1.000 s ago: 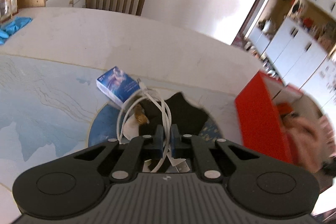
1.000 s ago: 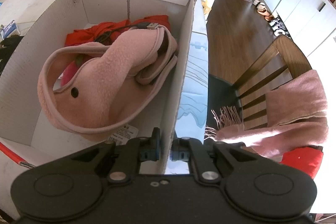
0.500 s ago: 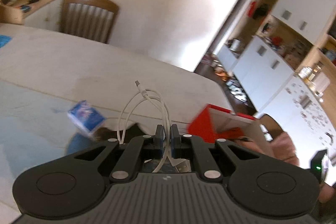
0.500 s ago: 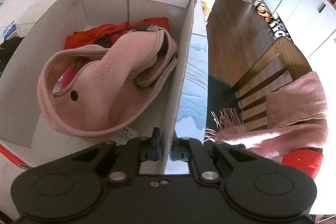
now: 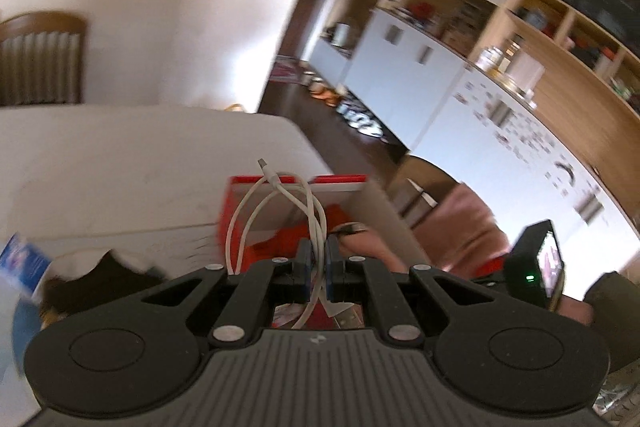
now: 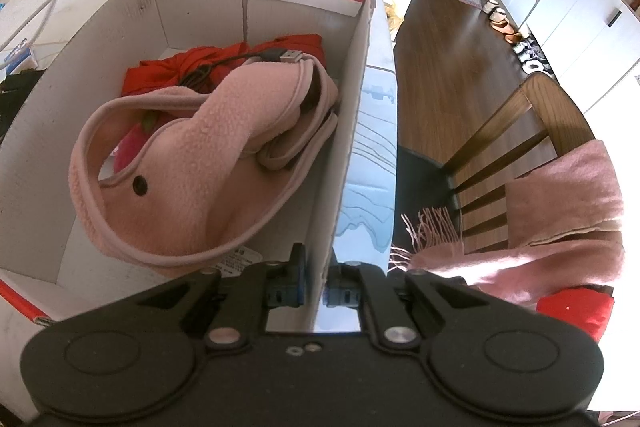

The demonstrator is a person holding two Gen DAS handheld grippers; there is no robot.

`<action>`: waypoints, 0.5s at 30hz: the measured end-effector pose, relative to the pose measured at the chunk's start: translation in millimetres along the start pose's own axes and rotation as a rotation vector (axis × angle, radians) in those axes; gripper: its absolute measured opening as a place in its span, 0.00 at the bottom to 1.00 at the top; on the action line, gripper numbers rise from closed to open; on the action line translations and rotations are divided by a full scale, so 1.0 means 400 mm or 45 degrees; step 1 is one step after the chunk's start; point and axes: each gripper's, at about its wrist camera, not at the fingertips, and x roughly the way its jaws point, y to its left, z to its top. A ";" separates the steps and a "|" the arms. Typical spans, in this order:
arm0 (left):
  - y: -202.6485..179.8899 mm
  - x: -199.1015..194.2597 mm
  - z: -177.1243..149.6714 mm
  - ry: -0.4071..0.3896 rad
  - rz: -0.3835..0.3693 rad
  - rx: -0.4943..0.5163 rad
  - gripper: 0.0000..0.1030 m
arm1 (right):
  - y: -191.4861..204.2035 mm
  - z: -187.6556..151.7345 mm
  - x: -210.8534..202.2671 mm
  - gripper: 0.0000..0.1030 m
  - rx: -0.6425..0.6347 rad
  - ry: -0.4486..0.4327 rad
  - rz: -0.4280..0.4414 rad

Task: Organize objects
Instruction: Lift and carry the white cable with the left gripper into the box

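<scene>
While a second ago my left gripper looked down at the dark cloth and the small blue packet on the table, it now looks higher and further right, toward the red and white box, with the packet slid to the left edge of the view. The picture is blurred by that swing. I judge this is the carry: the white cable is off the table and headed for the box. My left fingers are clenched on the cable, which loops up in front of them, thin, limp, its small plug at the top.

From my right view, nothing has shifted. My right gripper is clamped on the box's right wall, one finger inside, one outside, steadying it. Inside lie a pink fleece garment, red cloth and a dark cable with a metal plug. A blurred white line at the upper left may be my cable arriving; I cannot be sure.
</scene>
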 end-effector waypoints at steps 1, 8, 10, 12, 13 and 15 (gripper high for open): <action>-0.016 0.011 0.008 0.004 -0.008 0.029 0.05 | 0.000 0.000 0.000 0.06 0.001 0.000 0.001; -0.110 0.104 0.035 0.075 -0.030 0.231 0.05 | 0.000 0.002 0.000 0.06 0.003 -0.004 0.002; -0.125 0.137 0.036 0.102 -0.018 0.276 0.05 | -0.002 0.003 -0.002 0.06 0.012 -0.010 0.005; -0.131 0.171 0.035 0.131 -0.004 0.304 0.05 | -0.003 0.004 -0.004 0.06 0.018 -0.014 0.008; -0.131 0.187 0.034 0.143 0.003 0.317 0.05 | -0.003 0.004 -0.004 0.06 0.017 -0.014 0.008; -0.132 0.217 0.025 0.170 0.023 0.343 0.05 | -0.003 0.004 -0.004 0.06 0.017 -0.014 0.008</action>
